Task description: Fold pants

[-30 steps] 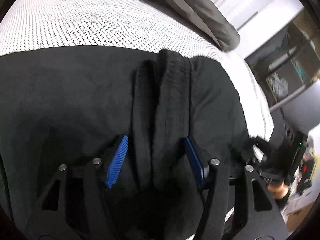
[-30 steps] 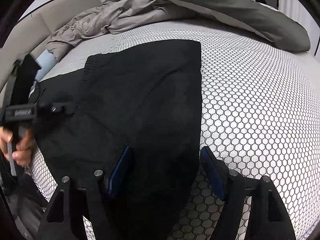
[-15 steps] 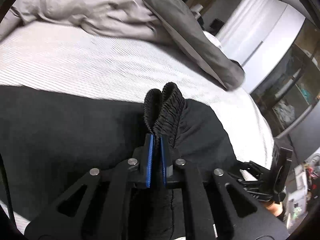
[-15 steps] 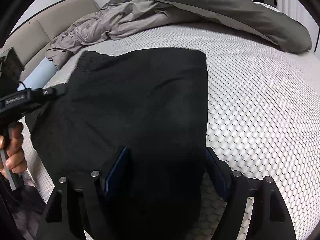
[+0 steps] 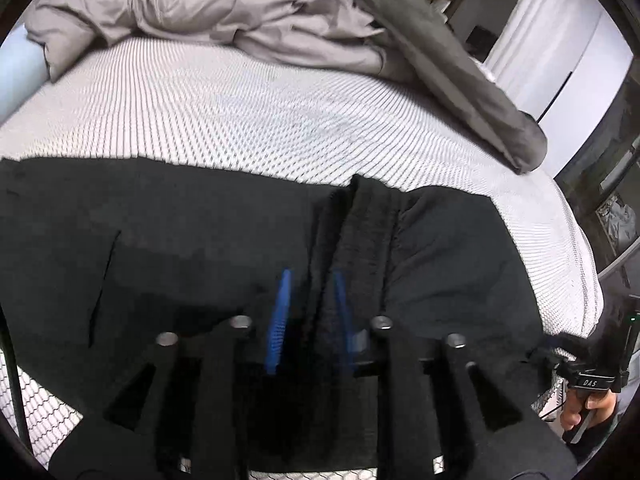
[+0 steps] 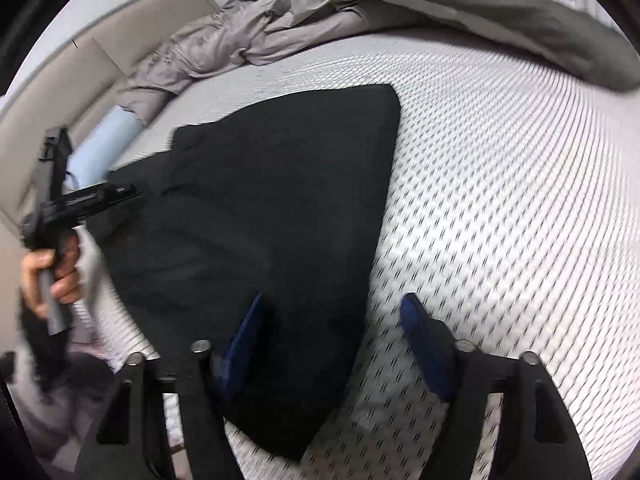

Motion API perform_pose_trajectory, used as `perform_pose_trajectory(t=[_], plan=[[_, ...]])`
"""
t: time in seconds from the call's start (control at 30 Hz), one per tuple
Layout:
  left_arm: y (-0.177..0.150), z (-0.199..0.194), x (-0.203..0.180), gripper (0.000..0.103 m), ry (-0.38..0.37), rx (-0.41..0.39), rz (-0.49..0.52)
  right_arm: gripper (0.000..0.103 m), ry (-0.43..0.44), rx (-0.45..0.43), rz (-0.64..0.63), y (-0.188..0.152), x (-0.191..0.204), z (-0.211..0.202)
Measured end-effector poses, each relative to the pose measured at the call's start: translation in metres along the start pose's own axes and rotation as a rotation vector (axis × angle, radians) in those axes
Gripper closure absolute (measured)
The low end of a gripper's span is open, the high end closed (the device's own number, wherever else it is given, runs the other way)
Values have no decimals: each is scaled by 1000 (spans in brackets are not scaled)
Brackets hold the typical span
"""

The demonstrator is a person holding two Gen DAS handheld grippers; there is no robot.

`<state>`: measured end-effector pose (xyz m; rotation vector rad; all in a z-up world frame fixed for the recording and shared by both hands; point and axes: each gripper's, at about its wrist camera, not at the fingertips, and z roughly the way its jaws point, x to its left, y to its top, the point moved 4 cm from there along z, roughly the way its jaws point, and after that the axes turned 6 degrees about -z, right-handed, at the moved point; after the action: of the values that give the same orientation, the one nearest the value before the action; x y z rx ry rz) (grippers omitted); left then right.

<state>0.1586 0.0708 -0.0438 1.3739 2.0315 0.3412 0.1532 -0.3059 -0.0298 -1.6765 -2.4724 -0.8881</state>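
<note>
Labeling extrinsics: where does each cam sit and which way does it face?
Left wrist: on the left gripper, facing across the bed; its fingers straddle a bunched ridge of the black pants; right hand at the edge.
Right wrist: on the right gripper, open over a pants edge; left hand at far left.
Shared: pants, mattress, grey duvet.

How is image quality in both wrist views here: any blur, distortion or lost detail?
Left wrist: strong fisheye curvature, slight motion smear on the mattress, black pants almost featureless. Right wrist: heavier motion blur streaking the mattress pattern and the hand at left; pants underexposed, no glare.
</note>
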Motion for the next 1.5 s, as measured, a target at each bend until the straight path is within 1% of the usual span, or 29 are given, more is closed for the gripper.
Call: perform_pose_trajectory(t=[0.03, 0.1, 0.13, 0.2, 0.23, 0.3, 0.33, 0.4, 0.43, 0.5, 0.57, 0.6, 0.63, 0.73, 0.77, 0.8, 0.83, 0.93, 0.97, 1.03, 1.07, 1.13, 1.2, 1.23, 1.3, 1.37, 1.43, 1.47, 1.5], plan=[[-2, -3, -5, 65, -4, -13, 11, 54, 40, 6, 14, -4, 0, 2], [-5, -3, -29, 59, -19, -32, 51, 67, 100, 8, 40, -10, -1, 6], [-9, -3, -39, 58, -26, -33, 80, 76, 113, 4, 48, -12, -1, 6], [-14, -1, -58, 58, -39, -29, 126, 90, 101, -36, 30, -11, 2, -5], [-16, 2, -68, 56, -48, -27, 143, 91, 102, -66, 13, -8, 7, -14], [-19, 11, -86, 53, -63, -22, 163, 91, 88, -89, -11, -6, 13, -24], [-23, 13, -91, 50, -66, -17, 171, 91, 52, -58, -32, -10, 13, -22], [-32, 21, -102, 49, -69, 6, 196, 85, -65, 73, -112, -23, 10, -1], [-35, 23, -106, 49, -68, 15, 207, 85, -51, 82, -121, -26, 8, 2], [-45, 26, -117, 49, -76, 26, 250, 81, -3, 35, -81, -21, 8, -12], [-55, 29, -128, 47, -96, 32, 306, 68, 44, -56, -42, -12, 6, -29], [-63, 30, -136, 42, -106, 41, 343, 55, 64, -102, -4, -6, 2, -33], [-69, 31, -141, 38, -109, 46, 375, 53, 83, -135, 56, 1, -5, -32], [-87, 43, -158, 37, -85, 67, 468, 54, 176, -122, 213, 15, -22, 0], [-92, 45, -161, 37, -72, 65, 481, 58, 203, -98, 257, 17, -27, 14], [-96, 47, -163, 37, -62, 62, 489, 80, 208, -85, 282, 22, -29, 24], [-98, 49, -163, 37, -52, 59, 500, 87, 188, -107, 276, 32, -28, 27], [-103, 52, -164, 36, -50, 54, 505, 88, 94, -188, 211, 57, -18, 14], [-102, 53, -161, 35, -46, 57, 500, 86, 39, -171, 194, 62, -16, 19], [-102, 56, -159, 35, -33, 66, 490, 62, -129, -92, 123, 64, -14, 32], [-101, 55, -157, 35, -30, 63, 484, 61, -168, -63, 113, 62, -16, 36], [-96, 47, -155, 35, -53, 51, 461, 61, -189, -99, 99, 57, -10, 21], [-91, 35, -156, 34, -90, 25, 447, 61, -226, -146, 35, 54, 5, 2], [-92, 33, -159, 30, -108, 15, 457, 61, -222, -186, -9, 53, 19, -9], [-98, 38, -168, 29, -119, 30, 510, 61, -165, -228, -75, 54, 48, -17], [-105, 50, -172, 29, -127, 70, 544, 61, -115, -214, -106, 55, 69, -8], [-111, 60, -169, 29, -119, 82, 566, 61, -75, -145, -140, 56, 83, 22], [-114, 61, -167, 29, -125, 84, 586, 61, -78, -107, -161, 56, 86, 39], [-116, 59, -164, 29, -134, 84, 608, 61, -107, -62, -198, 53, 87, 57]])
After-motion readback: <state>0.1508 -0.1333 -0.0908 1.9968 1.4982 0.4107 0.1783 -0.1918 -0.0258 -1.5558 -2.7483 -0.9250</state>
